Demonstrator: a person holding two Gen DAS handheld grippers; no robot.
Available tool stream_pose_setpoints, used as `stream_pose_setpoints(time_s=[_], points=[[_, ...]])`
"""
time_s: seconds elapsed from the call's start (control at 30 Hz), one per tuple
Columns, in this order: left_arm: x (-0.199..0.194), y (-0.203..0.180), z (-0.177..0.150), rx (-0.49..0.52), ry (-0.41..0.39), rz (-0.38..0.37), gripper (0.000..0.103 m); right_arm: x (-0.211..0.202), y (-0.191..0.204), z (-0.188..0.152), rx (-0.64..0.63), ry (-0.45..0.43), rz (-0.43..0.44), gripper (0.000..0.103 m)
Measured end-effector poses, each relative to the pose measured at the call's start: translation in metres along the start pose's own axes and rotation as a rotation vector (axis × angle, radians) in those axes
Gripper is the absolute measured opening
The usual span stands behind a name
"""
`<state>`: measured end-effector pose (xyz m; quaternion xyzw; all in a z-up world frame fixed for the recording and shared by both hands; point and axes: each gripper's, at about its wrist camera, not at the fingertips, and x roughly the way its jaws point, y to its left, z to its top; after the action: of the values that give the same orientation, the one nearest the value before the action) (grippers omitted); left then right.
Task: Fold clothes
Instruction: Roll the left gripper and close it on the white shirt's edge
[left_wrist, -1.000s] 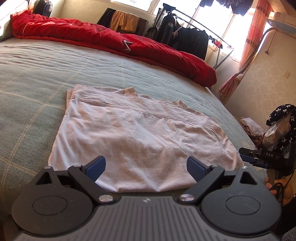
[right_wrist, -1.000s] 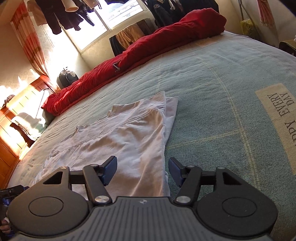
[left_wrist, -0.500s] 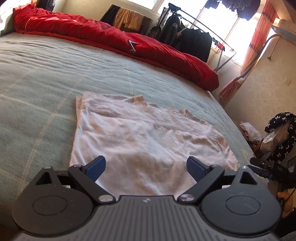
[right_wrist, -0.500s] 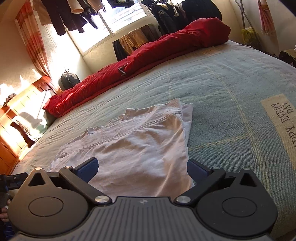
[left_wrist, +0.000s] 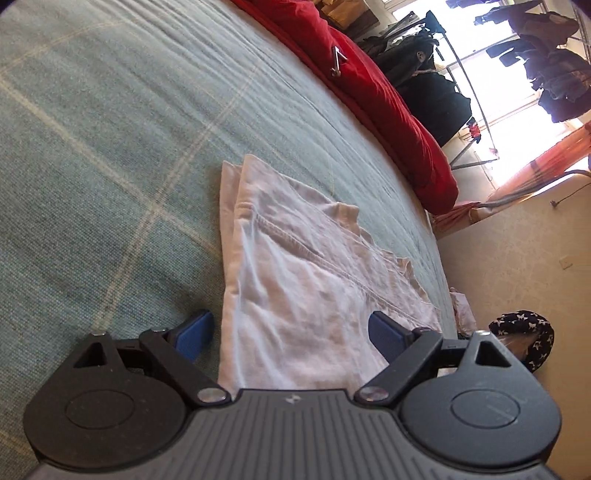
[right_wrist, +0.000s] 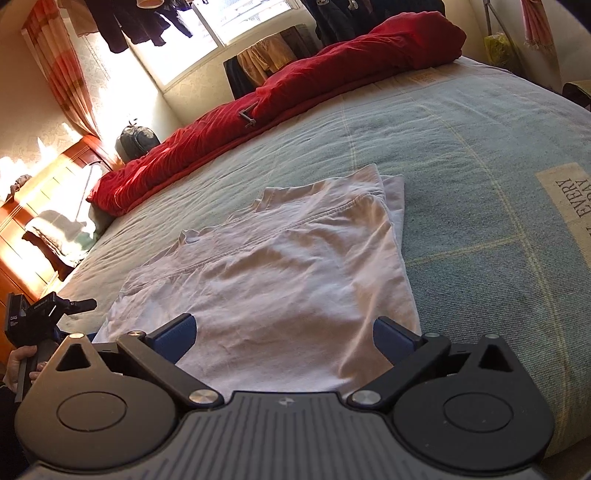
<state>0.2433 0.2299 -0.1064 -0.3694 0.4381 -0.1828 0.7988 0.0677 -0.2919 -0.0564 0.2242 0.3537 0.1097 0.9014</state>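
A pale pink shirt (left_wrist: 295, 280) lies folded flat on the green checked bedspread (left_wrist: 110, 147). My left gripper (left_wrist: 288, 323) hangs low over the shirt's near left edge, one blue finger (left_wrist: 194, 328) beside the cloth over the bedspread and the other over the shirt. Its jaws are closing, wide apart, and the pads press on nothing. In the right wrist view the shirt (right_wrist: 277, 266) spreads out ahead, and my right gripper (right_wrist: 284, 330) stands wide open just above its near edge, gripping nothing.
A red quilt (right_wrist: 295, 96) runs along the far side of the bed. Beyond it are a clothes rack with dark garments (left_wrist: 436, 81) and bright windows. A hand (right_wrist: 18, 363) holds the other gripper off the bed's left edge. A wooden dresser (right_wrist: 33, 221) stands there.
The left gripper has slid leftward and down to the shirt's left edge and rolled, tilting its view. The right gripper's jaws opened from half to wide. The shirt has not moved.
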Motion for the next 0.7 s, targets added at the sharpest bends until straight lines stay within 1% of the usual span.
stream_pose_setpoints(time_s=[0.1,0.2,0.27,0.4,0.5,0.6,0.7], points=[[0.015,-0.001,0.011,0.014,0.02,-0.019,0.09,0.004,0.003,0.001,0.01,0.008,0.0,0.103],[0.026,0.0,0.024,0.009,0.029,-0.036,0.09,0.006,0.011,0.002,-0.009,0.012,0.002,0.103],[0.03,0.0,0.026,0.019,0.043,-0.045,0.09,0.01,0.018,0.003,-0.021,0.02,0.008,0.103],[0.025,-0.004,0.014,0.103,0.075,-0.063,0.09,0.017,0.025,0.001,-0.034,0.037,0.036,0.103],[0.016,-0.009,-0.002,0.146,0.108,-0.068,0.09,0.025,0.027,0.002,-0.042,0.061,0.04,0.103],[0.011,-0.014,-0.015,0.185,0.122,-0.066,0.09,0.031,0.029,0.004,-0.04,0.073,0.046,0.103],[0.016,-0.015,-0.012,0.186,0.127,-0.071,0.09,0.036,0.031,0.005,-0.036,0.079,0.053,0.103]])
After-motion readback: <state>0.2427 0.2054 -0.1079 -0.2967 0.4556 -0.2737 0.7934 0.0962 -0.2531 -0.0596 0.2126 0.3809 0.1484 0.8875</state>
